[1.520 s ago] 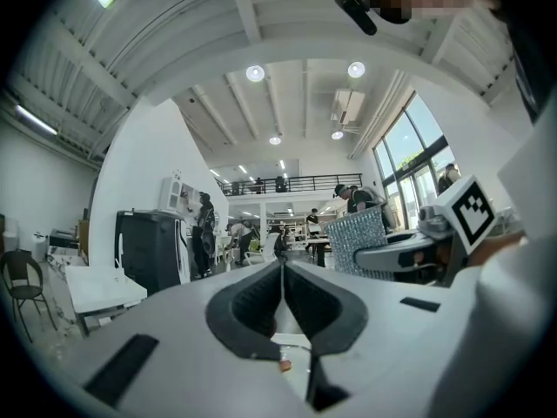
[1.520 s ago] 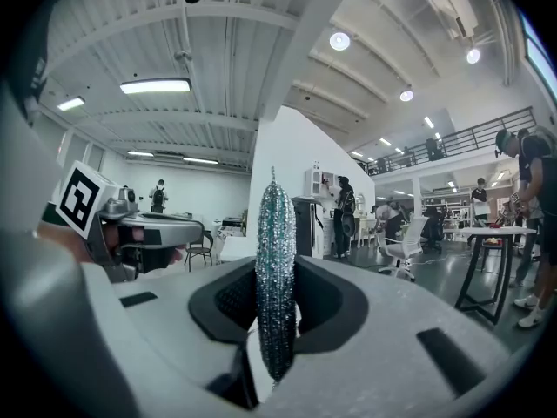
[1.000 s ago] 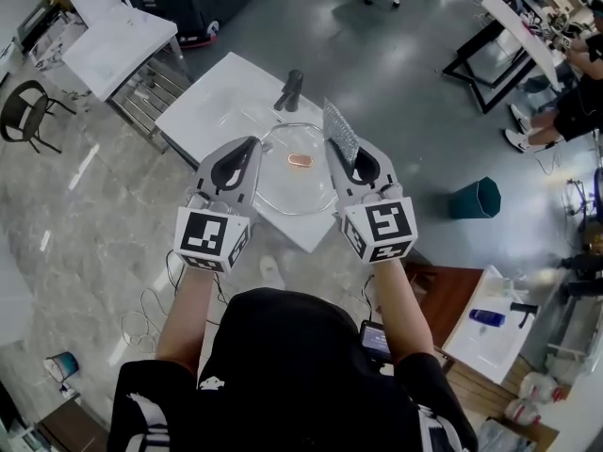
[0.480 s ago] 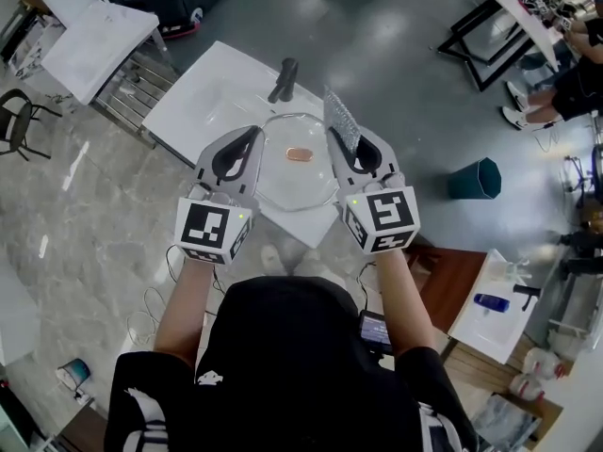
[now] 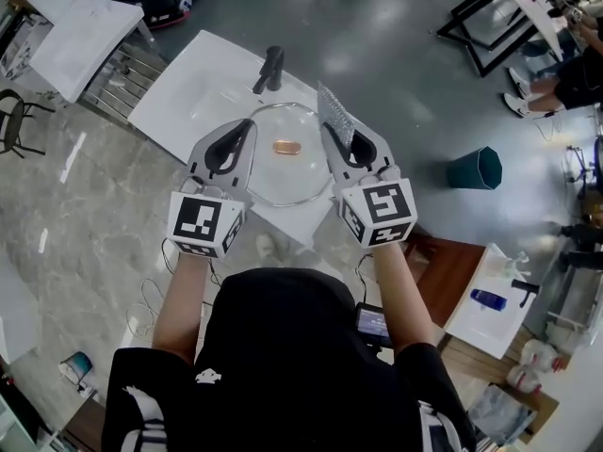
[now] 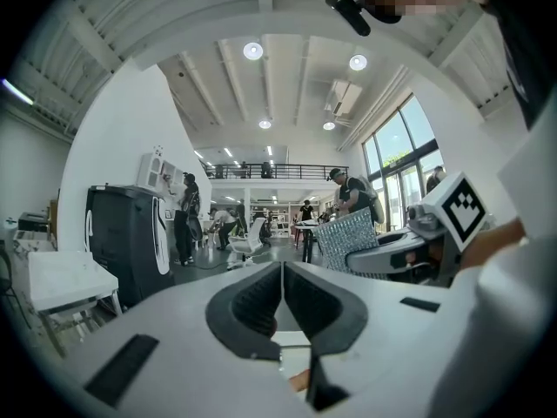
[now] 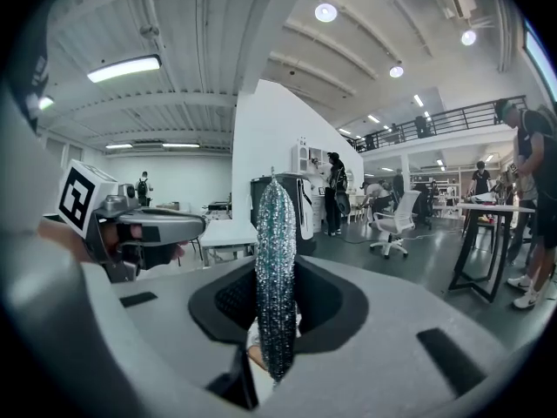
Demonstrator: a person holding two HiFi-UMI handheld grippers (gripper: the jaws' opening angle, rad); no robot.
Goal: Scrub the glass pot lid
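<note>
The round glass pot lid (image 5: 283,182) with a copper knob (image 5: 285,147) lies face-up on the white sink top (image 5: 174,102). My left gripper (image 5: 249,125) hovers over the lid's left rim with its jaws pressed together and nothing between them. In the left gripper view the left gripper (image 6: 282,273) shows the knob (image 6: 300,380) low down beneath its jaws. My right gripper (image 5: 332,137) is over the lid's right rim. It is shut on a glittery silver scrubbing pad (image 5: 336,119), which stands upright out of the jaws (image 7: 276,259).
A black faucet (image 5: 268,69) stands at the far side of the sink. A white table (image 5: 71,36) is at the upper left and a teal bin (image 5: 476,168) on the floor to the right. People stand and sit at desks in the distance.
The head view has drifted, so the sink and lid sit slightly higher and further left. Both grippers keep their places beside the lid, still shut.
</note>
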